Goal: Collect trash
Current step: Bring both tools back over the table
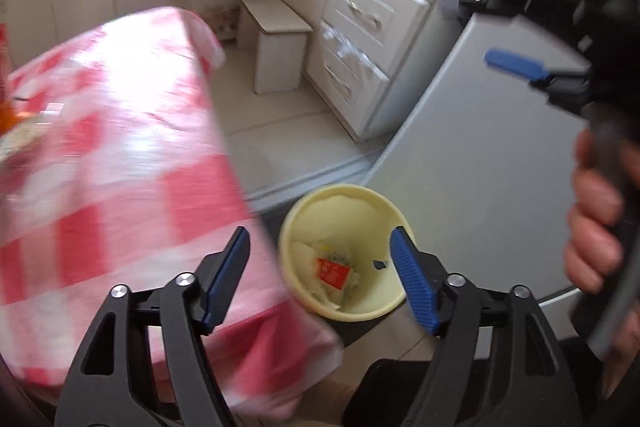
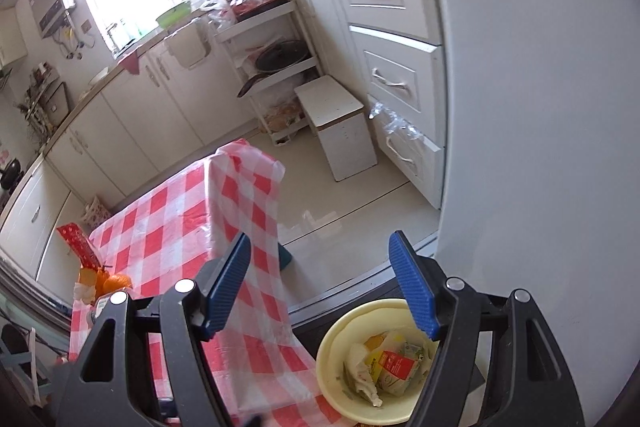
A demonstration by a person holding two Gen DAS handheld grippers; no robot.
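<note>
Two grippers, both spread wide with nothing between the pads. Left gripper (image 1: 320,279) above the yellow bin (image 1: 344,251), beside the edge of the red-checked tablecloth (image 1: 120,131). Right gripper (image 2: 320,287) likewise empty, over the same bin (image 2: 332,355), which stands on the floor just beside the table. Inside the bin: crumpled paper (image 2: 362,371) and a red-and-yellow wrapper (image 2: 394,365). White drawers (image 2: 392,27) beyond.

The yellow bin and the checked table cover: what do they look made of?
Yellow bin: probably moulded plastic, judging by its smooth, even pale colour and thin rim with a dull sheen. Checked table cover: likely thin plastic sheeting rather than cloth; it shines, and hangs in stiff creased folds at the corner.
</note>
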